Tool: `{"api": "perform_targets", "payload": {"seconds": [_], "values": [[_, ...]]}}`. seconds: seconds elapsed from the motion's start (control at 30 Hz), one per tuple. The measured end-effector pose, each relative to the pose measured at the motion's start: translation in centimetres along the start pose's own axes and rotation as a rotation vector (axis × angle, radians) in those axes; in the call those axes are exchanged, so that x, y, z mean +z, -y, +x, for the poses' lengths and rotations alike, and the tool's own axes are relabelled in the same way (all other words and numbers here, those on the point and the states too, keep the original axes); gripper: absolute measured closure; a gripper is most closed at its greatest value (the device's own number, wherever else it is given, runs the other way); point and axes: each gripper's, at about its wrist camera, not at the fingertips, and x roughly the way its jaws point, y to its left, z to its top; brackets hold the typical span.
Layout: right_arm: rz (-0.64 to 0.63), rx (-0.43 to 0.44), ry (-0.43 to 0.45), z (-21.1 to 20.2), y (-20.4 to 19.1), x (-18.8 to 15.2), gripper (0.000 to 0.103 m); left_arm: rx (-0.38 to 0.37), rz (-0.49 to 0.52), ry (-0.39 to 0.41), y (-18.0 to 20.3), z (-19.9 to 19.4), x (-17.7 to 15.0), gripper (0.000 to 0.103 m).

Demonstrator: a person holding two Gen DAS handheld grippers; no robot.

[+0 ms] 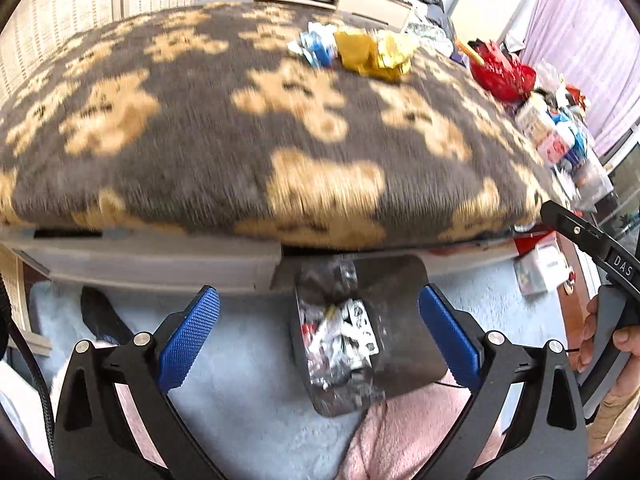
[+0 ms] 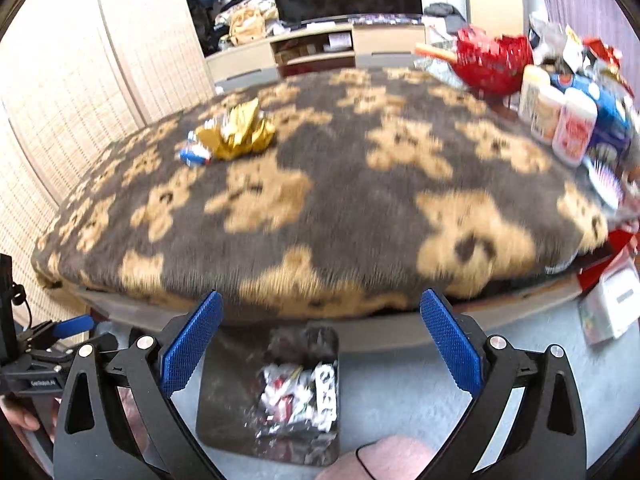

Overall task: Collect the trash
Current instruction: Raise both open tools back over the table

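A crumpled gold wrapper (image 1: 374,54) and a blue-and-white wrapper (image 1: 316,46) lie on the far side of the bear-print blanket (image 1: 224,128) that covers the table. They also show in the right wrist view, the gold one (image 2: 240,130) and the blue-and-white one (image 2: 194,154). A dark trash bin (image 1: 404,344) with several crumpled wrappers inside stands on the floor below the table's front edge; it also shows in the right wrist view (image 2: 224,396). My left gripper (image 1: 318,332) is open and empty over the bin. My right gripper (image 2: 320,344) is open and empty above the bin.
A red bowl (image 1: 504,72) and several bottles and packets (image 2: 568,120) crowd the table's right edge. Boxes (image 2: 612,304) lie on the pale carpet at right. A TV cabinet (image 2: 316,50) stands behind the table. A pink-clad knee (image 1: 404,436) is beside the bin.
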Motion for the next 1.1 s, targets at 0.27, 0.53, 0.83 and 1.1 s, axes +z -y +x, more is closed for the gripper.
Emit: {"api": "perform_targets", "payload": {"seconds": [0.27,0.53,0.83,1.1], "values": [[-0.054,0.012,0.050,1.3,-1.0,5.7,0.003,0.059,0.020,0.076,-0.4,-0.2,6.2,0.008],[-0.075,0.039,0.074,4.7,-2.4,10.9,0.003,0.081,0.060,0.134,-0.1,1.9,12.0,0.008],[-0.039,0.123,0.038,10.3,-3.5,14.1,0.004,0.096,0.135,0.149,0.5,5.4,16.3,0.017],[-0.029,0.187,0.006,14.2,-5.2,15.9,0.014,0.057,0.145,0.144,0.2,8.1,18.2,0.039]]}}
